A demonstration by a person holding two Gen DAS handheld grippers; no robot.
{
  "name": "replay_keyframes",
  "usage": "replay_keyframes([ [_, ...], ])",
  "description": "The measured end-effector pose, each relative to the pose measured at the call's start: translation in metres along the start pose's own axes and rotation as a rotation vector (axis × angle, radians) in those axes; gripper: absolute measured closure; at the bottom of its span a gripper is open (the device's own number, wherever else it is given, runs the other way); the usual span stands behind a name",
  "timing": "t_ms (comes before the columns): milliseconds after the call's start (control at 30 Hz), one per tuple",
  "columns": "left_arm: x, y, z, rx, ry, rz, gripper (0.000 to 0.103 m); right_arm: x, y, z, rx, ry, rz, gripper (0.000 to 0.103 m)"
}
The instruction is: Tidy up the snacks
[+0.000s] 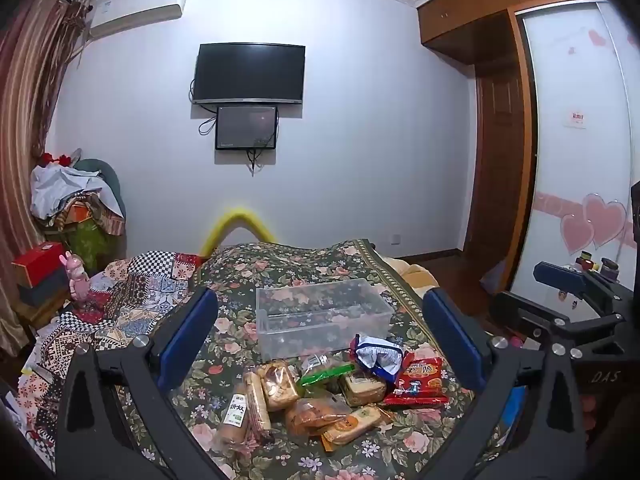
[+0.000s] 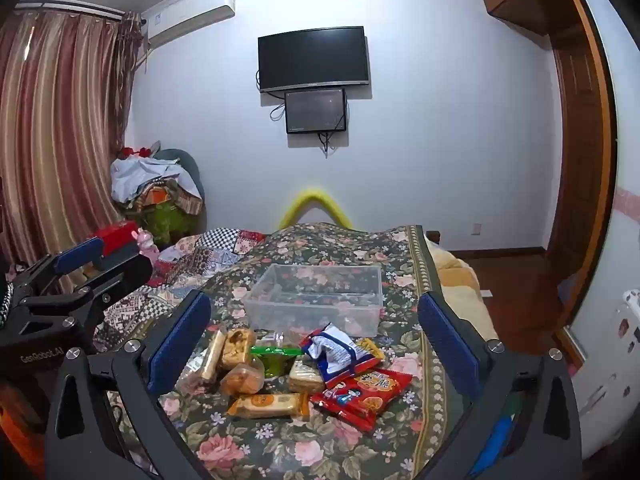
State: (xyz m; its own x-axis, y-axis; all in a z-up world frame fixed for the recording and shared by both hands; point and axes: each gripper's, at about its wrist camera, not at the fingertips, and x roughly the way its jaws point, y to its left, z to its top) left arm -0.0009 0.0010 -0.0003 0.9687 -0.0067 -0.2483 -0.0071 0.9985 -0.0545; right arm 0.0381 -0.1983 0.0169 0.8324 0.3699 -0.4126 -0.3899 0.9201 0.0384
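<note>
The snacks lie in a loose heap on the floral bedspread point(image 2: 320, 452) of the bed, just in front of the clear plastic bin point(image 2: 316, 300), which stands upright and appears to hold nothing; its near wall almost touches the closest packets, so each item needs only a short carry over the rim. The heap includes a red packet point(image 2: 362, 394) on the right, a blue-and-white bag point(image 2: 334, 350) leaning partly over it, a green-wrapped packet point(image 2: 274, 354), an orange-labelled biscuit pack point(image 2: 268, 405) at the front, and clear-wrapped pastries point(image 2: 236, 348) on the left. Several packets overlap, so the top or outer items are judged the easier first picks. The left gripper point(image 1: 320, 340) is released, its blue pads spread wide to either side of the heap and holding nothing. The right gripper point(image 2: 314, 340) is likewise released and holds nothing, its jaws framing the same heap and the bin. Both hover above the bedspread, apart from every packet. No snack is in the bin yet, so sorting is judged to be at its start.
</note>
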Motion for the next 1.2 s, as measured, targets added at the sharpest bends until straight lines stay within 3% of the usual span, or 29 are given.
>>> replay_keyframes([
  [1200,0.002,-0.001,0.002,-0.009,-0.001,-0.015,0.0,-0.008,0.002,0.005,0.014,-0.03,0.002,0.0],
])
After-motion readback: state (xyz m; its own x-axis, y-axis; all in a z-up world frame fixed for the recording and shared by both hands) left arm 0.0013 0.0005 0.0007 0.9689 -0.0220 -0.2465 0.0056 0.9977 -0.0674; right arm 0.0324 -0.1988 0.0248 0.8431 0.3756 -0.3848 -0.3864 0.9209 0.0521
